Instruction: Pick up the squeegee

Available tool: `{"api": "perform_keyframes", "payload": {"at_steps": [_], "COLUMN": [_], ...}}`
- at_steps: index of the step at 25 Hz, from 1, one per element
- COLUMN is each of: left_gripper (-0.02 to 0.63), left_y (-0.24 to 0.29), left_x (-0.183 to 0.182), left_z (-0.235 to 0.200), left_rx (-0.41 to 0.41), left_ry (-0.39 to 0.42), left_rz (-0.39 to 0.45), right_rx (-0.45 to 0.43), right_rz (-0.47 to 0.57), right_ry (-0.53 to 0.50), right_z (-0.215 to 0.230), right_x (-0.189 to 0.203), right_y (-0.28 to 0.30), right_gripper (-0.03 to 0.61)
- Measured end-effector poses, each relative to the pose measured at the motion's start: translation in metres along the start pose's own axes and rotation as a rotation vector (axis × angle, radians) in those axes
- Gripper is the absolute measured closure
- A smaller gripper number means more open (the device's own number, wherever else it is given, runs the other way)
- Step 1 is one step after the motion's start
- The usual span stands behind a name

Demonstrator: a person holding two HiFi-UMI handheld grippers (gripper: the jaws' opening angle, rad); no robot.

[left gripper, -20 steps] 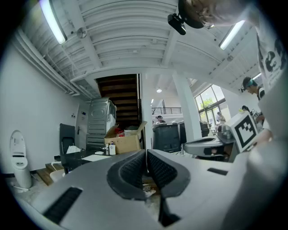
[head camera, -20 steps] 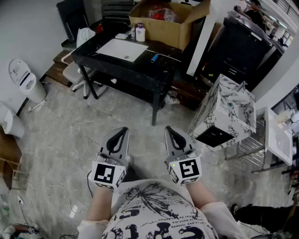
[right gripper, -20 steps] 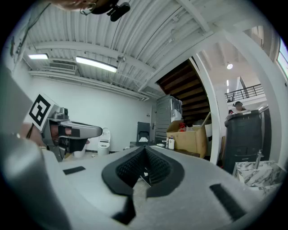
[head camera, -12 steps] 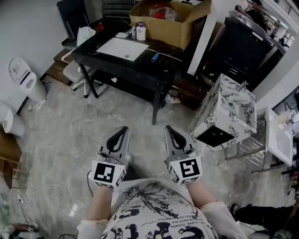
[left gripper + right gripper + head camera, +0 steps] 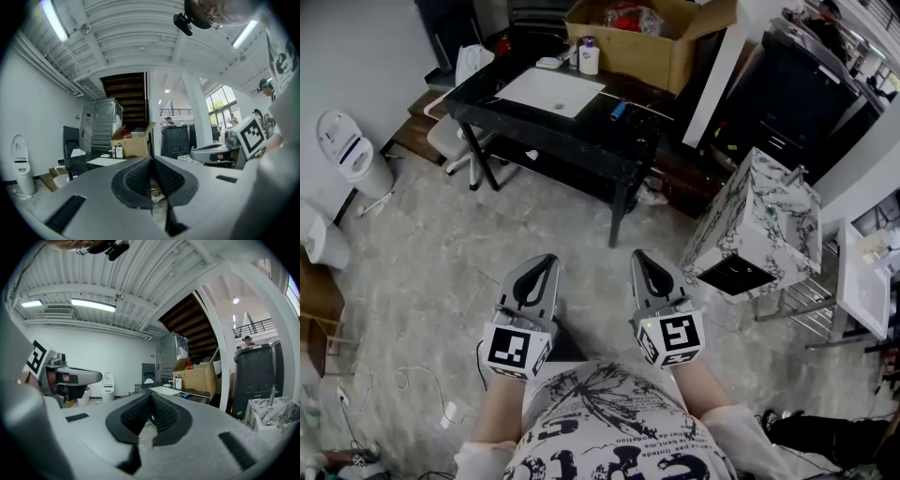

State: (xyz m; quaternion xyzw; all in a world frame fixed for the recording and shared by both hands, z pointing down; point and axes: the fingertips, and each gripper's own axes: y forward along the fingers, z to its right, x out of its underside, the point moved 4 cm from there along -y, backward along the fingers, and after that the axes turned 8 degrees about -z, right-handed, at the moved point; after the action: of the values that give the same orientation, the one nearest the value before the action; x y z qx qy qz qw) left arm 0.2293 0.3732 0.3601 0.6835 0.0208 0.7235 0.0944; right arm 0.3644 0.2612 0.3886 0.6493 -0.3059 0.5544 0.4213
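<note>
A small blue-handled tool (image 5: 619,110), apparently the squeegee, lies on the black table (image 5: 581,131) far ahead, right of a white basin (image 5: 551,91). It also shows as a blue speck (image 5: 187,396) in the right gripper view. My left gripper (image 5: 546,259) and right gripper (image 5: 639,255) are held side by side close to the person's body, level and pointing toward the table, well short of it. Both are shut with nothing between the pads (image 5: 140,176) (image 5: 161,414).
A cardboard box (image 5: 647,42) and a white bottle (image 5: 589,56) stand at the table's far edge. A marble-pattern cabinet (image 5: 755,225) stands at the right, a white toilet (image 5: 352,155) at the left, and a white chair (image 5: 450,136) by the table's left end. Cables (image 5: 403,384) lie on the floor.
Both grippers keep their place and stay shut. The head view has shifted slightly, so the table and cabinet sit a little differently in the picture.
</note>
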Motion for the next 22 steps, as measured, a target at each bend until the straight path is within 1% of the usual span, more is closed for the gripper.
{"api": "perform_keyframes", "payload": {"at_steps": [4,8,10,13,18,22], "left_gripper": [0.601,0.601,0.601,0.601,0.601,0.601], "left_y": [0.023,0.06,0.081,0.115,0.175,0.218], "left_x": [0.004,0.009,0.006,-0.007,-0.018,-0.035], "left_z": [-0.029,-0.067,-0.091,-0.139,-0.215,-0.262], "left_rx": [-0.004,0.045,0.07,0.091,0.167,0.235], "left_ry": [-0.021,-0.018,-0.017,-0.016,-0.001,0.007], "left_rz": [-0.01,-0.007,-0.005,-0.006,-0.002,-0.005], "right_rx": [0.021,0.047,0.063,0.082,0.163,0.239], "right_rz": [-0.036,-0.052,-0.068,-0.077,-0.082,-0.093], "right_ry": [0.013,0.014,0.013,0.019,0.051,0.082], "right_z": [0.007,0.011,0.013,0.013,0.018,0.028], "right_x": [0.004,-0.005,-0.011,-0.027,-0.05,-0.062], "right_y": [0.035,0.085,0.116,0.168,0.247,0.3], "right_gripper": [0.586,0.586,0.586,0.586,0.586,0.586]}}
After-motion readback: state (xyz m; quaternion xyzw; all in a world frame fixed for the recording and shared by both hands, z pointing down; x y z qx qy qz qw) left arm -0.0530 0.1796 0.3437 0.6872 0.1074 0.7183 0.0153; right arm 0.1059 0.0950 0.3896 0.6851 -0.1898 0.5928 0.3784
